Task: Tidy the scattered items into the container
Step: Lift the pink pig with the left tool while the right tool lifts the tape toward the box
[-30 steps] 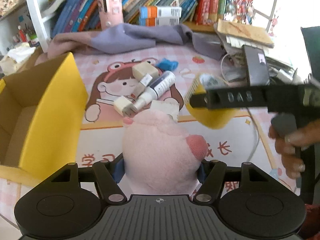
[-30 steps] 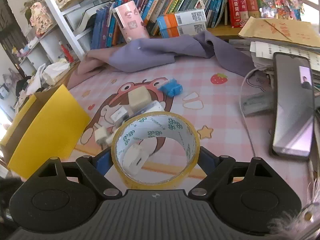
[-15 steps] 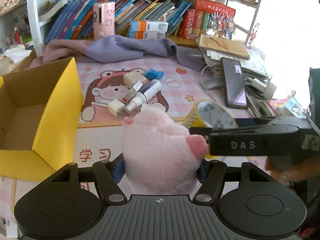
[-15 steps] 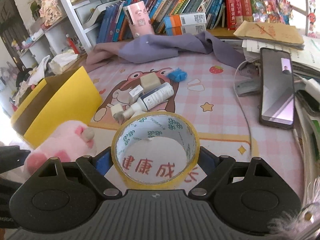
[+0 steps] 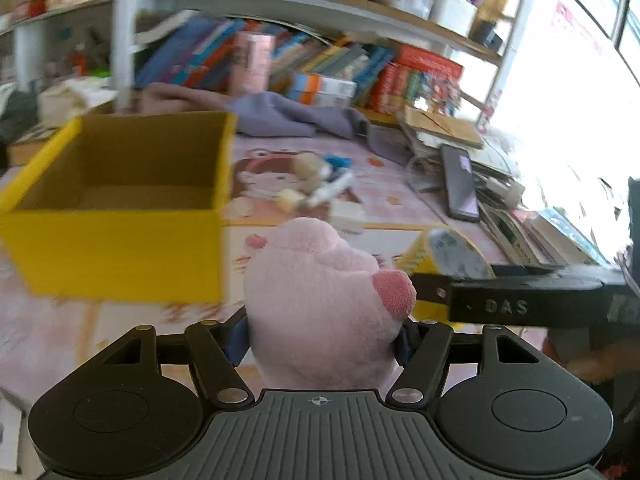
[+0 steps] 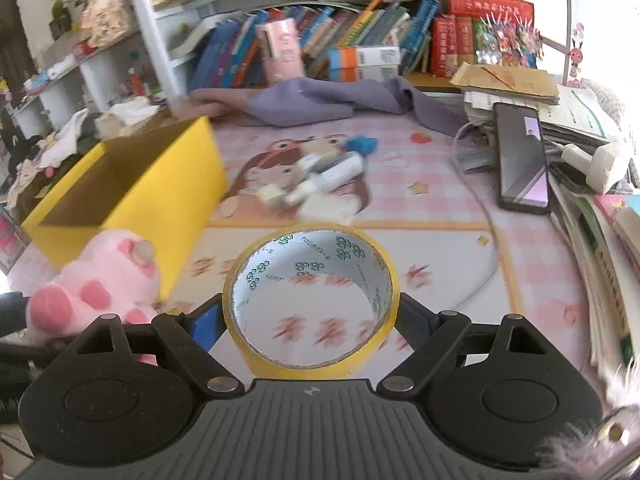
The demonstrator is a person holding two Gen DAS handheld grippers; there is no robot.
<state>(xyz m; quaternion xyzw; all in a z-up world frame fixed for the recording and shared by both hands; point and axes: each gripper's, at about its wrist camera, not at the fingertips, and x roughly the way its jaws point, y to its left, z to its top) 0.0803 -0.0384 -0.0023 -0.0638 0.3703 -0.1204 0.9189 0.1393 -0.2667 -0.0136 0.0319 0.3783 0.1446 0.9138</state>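
The pink plush pig (image 5: 320, 304) — soft, light, squashy — sits low centre, clenched at its body by the left gripper (image 5: 322, 332). The right gripper (image 6: 311, 316) clasps the stiff yellow tape roll (image 6: 311, 300) across its rim. The yellow box (image 5: 116, 208) sits at frame left — blurred, its floor partly hidden; small items behind are smeared.

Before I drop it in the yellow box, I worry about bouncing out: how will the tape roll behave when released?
The tape roll is a rigid round ring, so it could roll if it lands on edge. It looks light, being hollow. The yellow box has tall walls, which would likely contain it.
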